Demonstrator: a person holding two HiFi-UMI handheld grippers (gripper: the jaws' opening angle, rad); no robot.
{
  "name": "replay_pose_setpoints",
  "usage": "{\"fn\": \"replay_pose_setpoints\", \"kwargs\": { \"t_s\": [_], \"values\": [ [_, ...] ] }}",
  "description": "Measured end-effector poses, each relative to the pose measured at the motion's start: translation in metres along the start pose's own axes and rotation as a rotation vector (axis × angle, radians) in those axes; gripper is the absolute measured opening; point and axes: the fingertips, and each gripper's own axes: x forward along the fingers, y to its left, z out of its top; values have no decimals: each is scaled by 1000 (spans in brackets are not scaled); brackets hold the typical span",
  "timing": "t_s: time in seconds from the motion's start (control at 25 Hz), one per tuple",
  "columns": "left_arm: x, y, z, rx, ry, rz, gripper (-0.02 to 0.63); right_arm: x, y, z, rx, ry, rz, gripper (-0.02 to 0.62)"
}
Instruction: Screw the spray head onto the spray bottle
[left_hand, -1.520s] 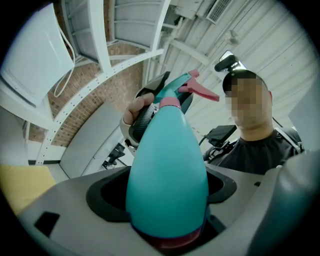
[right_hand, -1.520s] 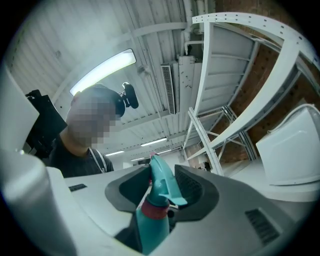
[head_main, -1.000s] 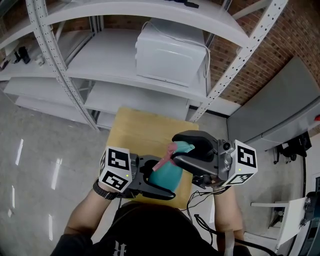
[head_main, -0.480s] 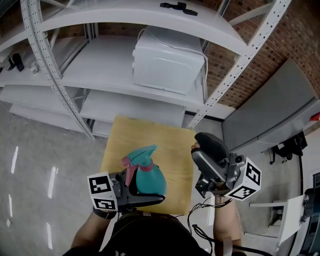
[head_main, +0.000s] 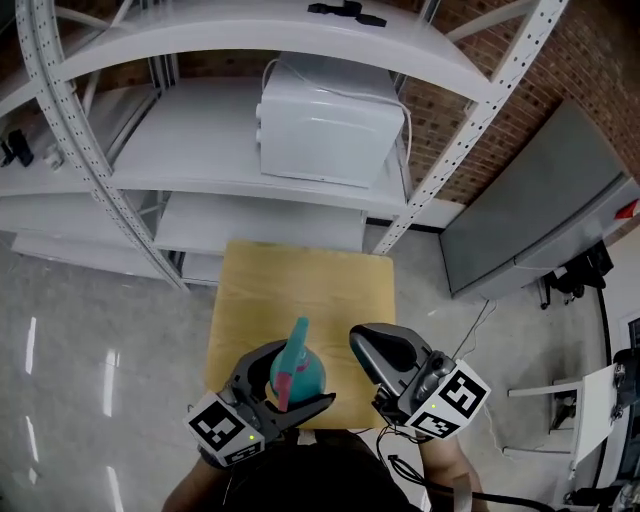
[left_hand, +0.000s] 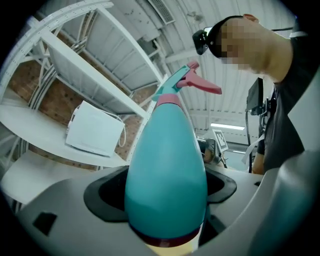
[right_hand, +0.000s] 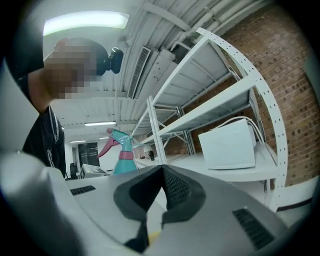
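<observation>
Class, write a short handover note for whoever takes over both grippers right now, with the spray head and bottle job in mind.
Left gripper: shut on the body of the spray bottle, at the near edge of the wooden table.
Right gripper: fingers have just closed; shut, nothing between them, beside the bottle.
Done: the spray head sits on the bottle's neck.
Left: how tight it is cannot be seen. Probably check it, then set the bottle down.
</observation>
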Motion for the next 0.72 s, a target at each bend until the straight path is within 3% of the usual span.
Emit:
{"fn": "replay_pose_setpoints", "kwargs": {
  "t_s": [0.2,0.4,0.56,0.72],
  "values": [
    [-7,29,-22,14,13,80,402,-32,4,-32,35,76,-42,2],
    [-18,41,-27,-19,-36,206,403,-86,37,-48,55,118,-7,2],
    [-22,3,-30,-16,-85,266,403,-146,62,-57,46,126,24,2],
    [-11,-76,-52,29,-108,304,403,-216,79,-71,24,86,55,2]
  ]
}}
